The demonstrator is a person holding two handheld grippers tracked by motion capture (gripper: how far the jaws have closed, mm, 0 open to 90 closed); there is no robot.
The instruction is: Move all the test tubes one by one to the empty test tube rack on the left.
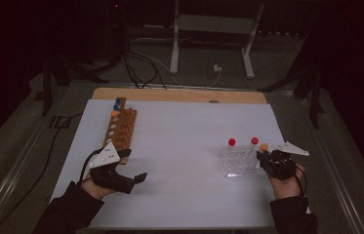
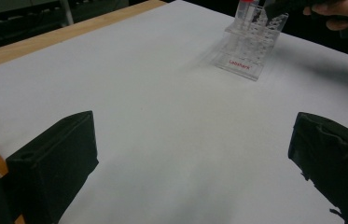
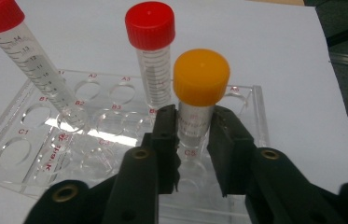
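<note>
A clear plastic tube rack (image 1: pixel 240 163) (image 3: pixel 255 116) stands at the right of the white mat. Two red-capped tubes (image 1: pixel 232 142) (image 1: pixel 254 141) stand in it; in the right gripper view one (image 3: pixel 150 28) is upright and the other (image 3: pixel 3 28) leans left. My right gripper (image 1: pixel 263 156) (image 3: pixel 194 126) is shut on an orange-capped tube (image 1: pixel 264 146) (image 3: pixel 201 77), just below its cap, over the rack's near right corner. My left gripper (image 1: pixel 143 176) (image 2: pixel 190 168) rests open near the mat's front left, nothing between its jaws, pointing toward the clear rack (image 2: pixel 251 51).
A wooden tube rack (image 1: pixel 121 129) lies at the left, with orange- and blue-capped tubes (image 1: pixel 116 105) at its far end. The white mat (image 1: pixel 179 146) covers a wooden table (image 1: pixel 179 95). Cables and desk legs (image 1: pixel 174 44) lie on the floor beyond.
</note>
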